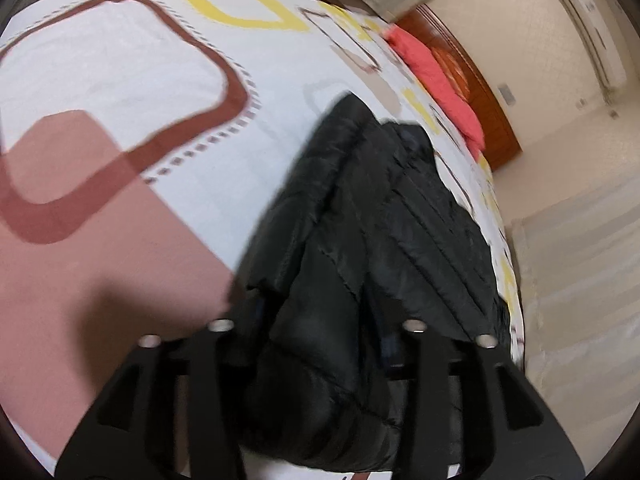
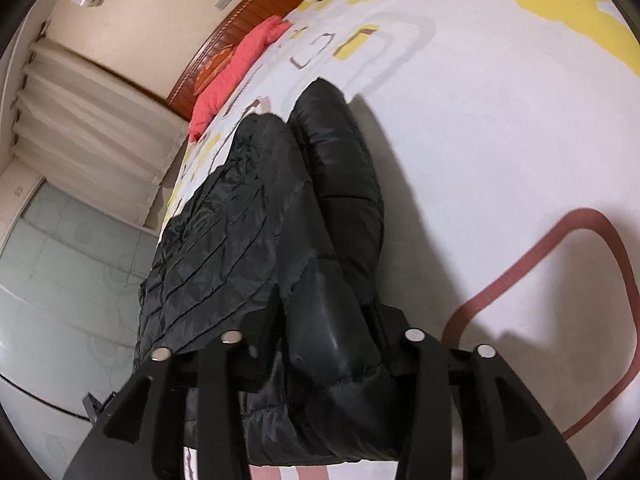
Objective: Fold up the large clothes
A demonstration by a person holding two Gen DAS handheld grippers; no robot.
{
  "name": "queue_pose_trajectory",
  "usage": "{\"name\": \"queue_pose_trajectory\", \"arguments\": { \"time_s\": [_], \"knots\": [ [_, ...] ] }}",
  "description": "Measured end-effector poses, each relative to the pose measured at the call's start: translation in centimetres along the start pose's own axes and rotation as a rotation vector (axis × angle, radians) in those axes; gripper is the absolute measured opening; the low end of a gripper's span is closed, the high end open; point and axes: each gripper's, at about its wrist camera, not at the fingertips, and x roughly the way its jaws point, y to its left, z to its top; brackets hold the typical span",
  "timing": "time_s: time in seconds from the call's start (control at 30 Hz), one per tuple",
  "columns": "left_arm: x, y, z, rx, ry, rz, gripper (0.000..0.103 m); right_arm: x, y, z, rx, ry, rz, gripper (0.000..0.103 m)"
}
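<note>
White bedding printed with brown, yellow and pink rounded shapes covers the bed (image 1: pixel 120 80), and on it lies the black quilted jacket (image 1: pixel 360 216), stretched away from both cameras toward the headboard (image 1: pixel 480 92). Its near end is bunched between the fingers of the left gripper (image 1: pixel 320 320), whose jaws are clamped on a thick fold of it. The right gripper (image 2: pixel 324 344) likewise pinches a puffy, glossy fold of the jacket (image 2: pixel 256 240), with a sleeve or rolled edge running up its right side. No brand, label or writing can be read on the jacket or anywhere else; a small plate on the wall is too blurred to make out. The left view is smeared, so the stitching there is hard to follow. The fingertips of both grippers are buried in fabric and hidden. A coral pillow (image 2: pixel 236 68) rests against the wooden headboard, pale curtains (image 2: pixel 92 120) hang beside the bed, and an air conditioner (image 1: pixel 596 36) sits high on the wall, partly cut off in the right view.
</note>
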Motion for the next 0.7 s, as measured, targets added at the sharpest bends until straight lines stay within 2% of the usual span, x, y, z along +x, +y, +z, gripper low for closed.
{"name": "queue_pose_trajectory", "arguments": {
  "time_s": [0.07,0.13,0.23,0.33,0.4,0.47,0.5,0.7],
  "knots": [
    [-1.0,0.3,0.0,-0.019,-0.019,0.000,0.058,-0.4,-0.1,0.2,0.014,-0.011,-0.004,0.051],
    [-2.1,0.5,0.1,-0.024,-0.046,0.023,0.064,-1.6,-0.5,-0.1,0.029,-0.035,-0.020,0.057],
    [-3.5,1.4,0.4,-0.022,-0.069,0.062,0.064,-3.5,-1.3,0.4,0.048,-0.085,-0.043,0.058],
    [-4.0,2.7,0.7,-0.027,-0.068,0.128,0.064,-4.8,-2.1,0.7,0.057,-0.098,-0.094,0.058],
    [-4.0,3.1,1.0,-0.009,-0.072,0.215,0.063,-5.3,-2.5,0.9,0.051,-0.105,-0.151,0.057],
    [-4.5,3.1,0.9,0.024,-0.089,0.286,0.062,-5.7,-2.3,0.8,0.028,-0.116,-0.184,0.056],
    [-4.8,2.7,0.8,0.042,-0.101,0.308,0.062,-5.9,-1.7,0.7,0.008,-0.123,-0.203,0.052],
    [-6.1,-3.0,-0.9,0.278,-0.201,0.378,0.062,-5.2,3.5,-0.5,-0.179,-0.154,-0.271,0.049]
  ]
}}
